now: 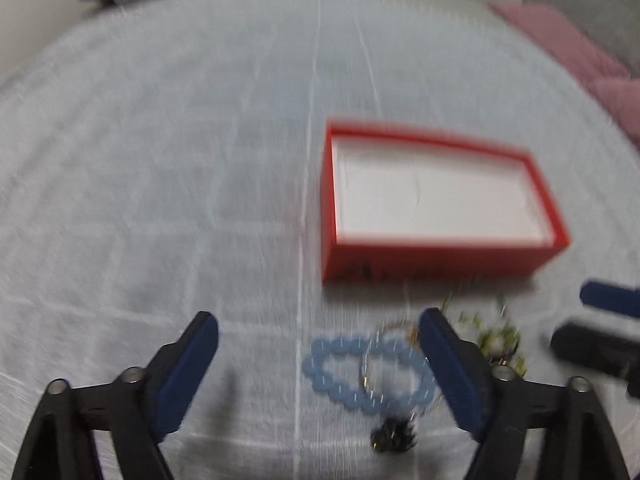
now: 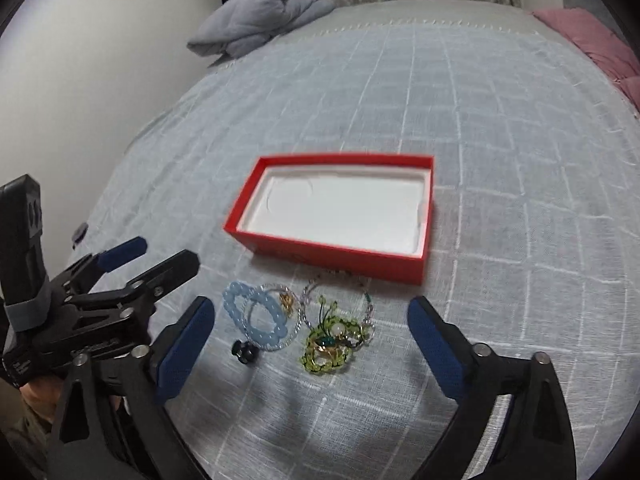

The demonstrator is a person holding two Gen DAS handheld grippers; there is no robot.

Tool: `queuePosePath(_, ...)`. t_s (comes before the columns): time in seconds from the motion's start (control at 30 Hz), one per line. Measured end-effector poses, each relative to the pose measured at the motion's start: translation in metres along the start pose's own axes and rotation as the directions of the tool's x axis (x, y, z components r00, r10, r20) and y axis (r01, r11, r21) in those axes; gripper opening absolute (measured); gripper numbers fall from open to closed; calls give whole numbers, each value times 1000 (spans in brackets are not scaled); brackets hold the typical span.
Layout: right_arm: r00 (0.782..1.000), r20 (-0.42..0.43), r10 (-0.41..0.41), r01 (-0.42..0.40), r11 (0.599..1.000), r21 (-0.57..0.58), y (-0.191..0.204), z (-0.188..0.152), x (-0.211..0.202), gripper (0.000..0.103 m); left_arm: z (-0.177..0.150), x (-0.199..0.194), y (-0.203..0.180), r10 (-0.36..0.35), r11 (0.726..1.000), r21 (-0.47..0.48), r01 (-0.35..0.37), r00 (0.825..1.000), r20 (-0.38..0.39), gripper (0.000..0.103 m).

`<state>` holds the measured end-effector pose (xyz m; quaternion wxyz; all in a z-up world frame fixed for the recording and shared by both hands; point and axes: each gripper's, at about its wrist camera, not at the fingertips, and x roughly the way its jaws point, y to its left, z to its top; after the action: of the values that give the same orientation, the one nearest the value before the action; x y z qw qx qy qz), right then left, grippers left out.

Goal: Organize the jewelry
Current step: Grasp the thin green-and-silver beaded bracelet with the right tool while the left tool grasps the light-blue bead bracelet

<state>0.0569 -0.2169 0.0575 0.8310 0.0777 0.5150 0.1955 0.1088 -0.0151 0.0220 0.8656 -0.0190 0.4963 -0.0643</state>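
Pale grid-lined bedspread [image 2: 460, 128], white wall [image 2: 80, 60]

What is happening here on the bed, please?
A person holds two tongs over a bed to sort jewelry. The left tongs and right tongs are both open and hold nothing. A blue bracelet, a green bracelet and other pieces lie in front of the red box, which looks empty.
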Motion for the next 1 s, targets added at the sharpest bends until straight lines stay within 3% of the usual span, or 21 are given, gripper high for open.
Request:
queuePosePath(0.1,999,-35,8,-8,1000,13,-9,0,13,76,-4,12,2,-36,999,-2,36,998,-42,76)
queuePosePath(0.27,995,-91,29,-23,997,69,-25,13,37,59,-2,24,18,-24,999,-30,22,995,-92,61)
queuePosePath(0.43,990,-131,-46,48,999,17,-28,16,62,43,-2,39,41,-32,996,-92,22,994,-109,52)
queuePosePath(0.57,987,-129,-97,92,995,-46,-25,18,75,30,-2,39,25,-10,1000,-11,9,996,-85,48)
queuePosePath(0.7,983,-115,-146,131,983,-127,-14,14,83,4,-5,32,10,-3,998,61,7,997,-77,36)
queuePosePath(0.9,997,-27,-74,69,982,-176,4,12,52,3,-9,28,29,-42,999,16,44,993,-108,36)
queuePosePath(1.0,999,13,-38,40,977,-208,12,10,37,3,-13,32,22,-23,998,60,30,993,-117,38)
